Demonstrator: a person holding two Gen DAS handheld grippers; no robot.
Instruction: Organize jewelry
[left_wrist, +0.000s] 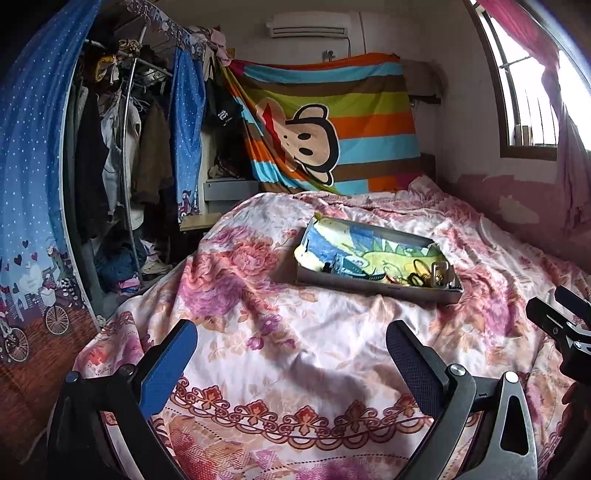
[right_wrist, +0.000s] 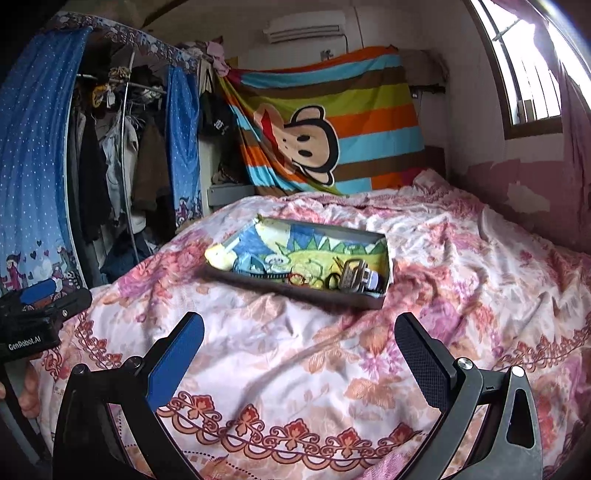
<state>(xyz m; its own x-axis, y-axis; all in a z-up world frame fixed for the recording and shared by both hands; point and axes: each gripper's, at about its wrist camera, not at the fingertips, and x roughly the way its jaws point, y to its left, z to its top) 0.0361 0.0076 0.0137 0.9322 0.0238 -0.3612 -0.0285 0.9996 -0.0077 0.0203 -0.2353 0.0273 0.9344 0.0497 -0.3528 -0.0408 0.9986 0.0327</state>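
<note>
A shallow grey cardboard box lined with a colourful cartoon cloth lies open on the floral bed, a jumble of small jewelry pieces heaped at its right end.

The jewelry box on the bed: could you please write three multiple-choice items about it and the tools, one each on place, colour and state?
1. Where does the jewelry box sit?
A. on the floral bedspread
B. on a wardrobe shelf
C. on the windowsill

2. What colour are the pads on the left fingers of both tools?
A. red
B. blue
C. white

3. How do the left tool and right tool stand?
A. both open, holding nothing
B. both shut on a necklace
C. left shut, right open

Answers:
1. A, the box rests on the rumpled bedspread mid-bed.
2. B, each wrist view shows a blue pad.
3. A, fingers are spread wide with only bedspread between.
</note>
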